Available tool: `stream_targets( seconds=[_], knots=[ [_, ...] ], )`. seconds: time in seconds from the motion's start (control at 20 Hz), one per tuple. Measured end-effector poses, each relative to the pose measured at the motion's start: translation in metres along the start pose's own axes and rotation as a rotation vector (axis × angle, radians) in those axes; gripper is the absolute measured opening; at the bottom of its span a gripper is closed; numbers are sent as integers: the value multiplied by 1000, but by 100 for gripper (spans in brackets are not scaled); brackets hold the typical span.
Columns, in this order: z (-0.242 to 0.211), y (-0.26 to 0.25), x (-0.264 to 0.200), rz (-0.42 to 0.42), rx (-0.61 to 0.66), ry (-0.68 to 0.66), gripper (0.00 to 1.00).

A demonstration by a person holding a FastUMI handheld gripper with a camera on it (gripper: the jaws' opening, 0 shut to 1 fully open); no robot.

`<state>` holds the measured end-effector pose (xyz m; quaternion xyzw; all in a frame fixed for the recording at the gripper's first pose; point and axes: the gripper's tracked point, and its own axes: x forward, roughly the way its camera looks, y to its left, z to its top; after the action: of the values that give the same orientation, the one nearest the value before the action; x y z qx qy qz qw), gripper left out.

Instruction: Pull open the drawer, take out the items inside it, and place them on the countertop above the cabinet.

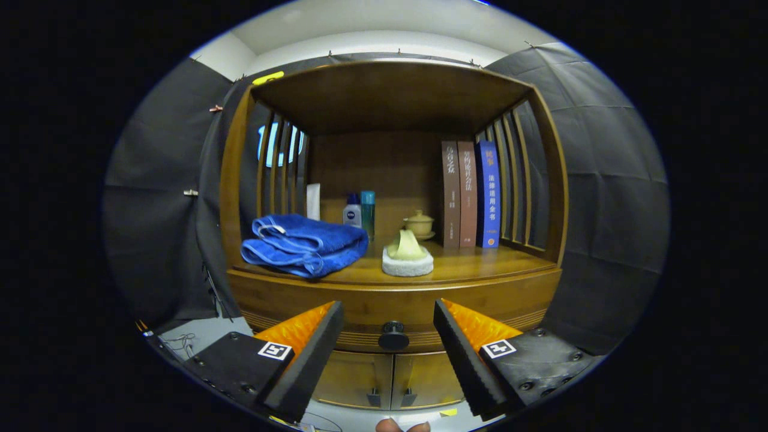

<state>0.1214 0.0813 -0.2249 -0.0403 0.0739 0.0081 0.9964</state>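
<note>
A wooden cabinet stands ahead with a shut drawer (393, 309) below its countertop (480, 264). The drawer's dark round knob (393, 336) sits between my two fingers and a little beyond their tips. My gripper (389, 318) is open, its fingers spread wide on either side of the knob and touching nothing. What lies inside the drawer is hidden.
On the countertop lie a folded blue towel (303, 245), a white sponge with a yellow cloth (408, 257), two bottles (360, 213), a white tube (313, 201), a lidded cup (419, 224) and three upright books (471, 193). Two lower cabinet doors (390, 378) are shut. A shelf roof overhangs the countertop.
</note>
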Motion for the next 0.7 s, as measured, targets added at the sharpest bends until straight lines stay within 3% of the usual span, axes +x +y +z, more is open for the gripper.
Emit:
stream_targets(
  seconds=[0.35,0.5,0.7],
  knots=[
    [66,-16,-69,6,26,-57,99],
    [86,-29,-92,-28,16,-68,99],
    [115,-30,-115,1,48,-87,98]
  ],
)
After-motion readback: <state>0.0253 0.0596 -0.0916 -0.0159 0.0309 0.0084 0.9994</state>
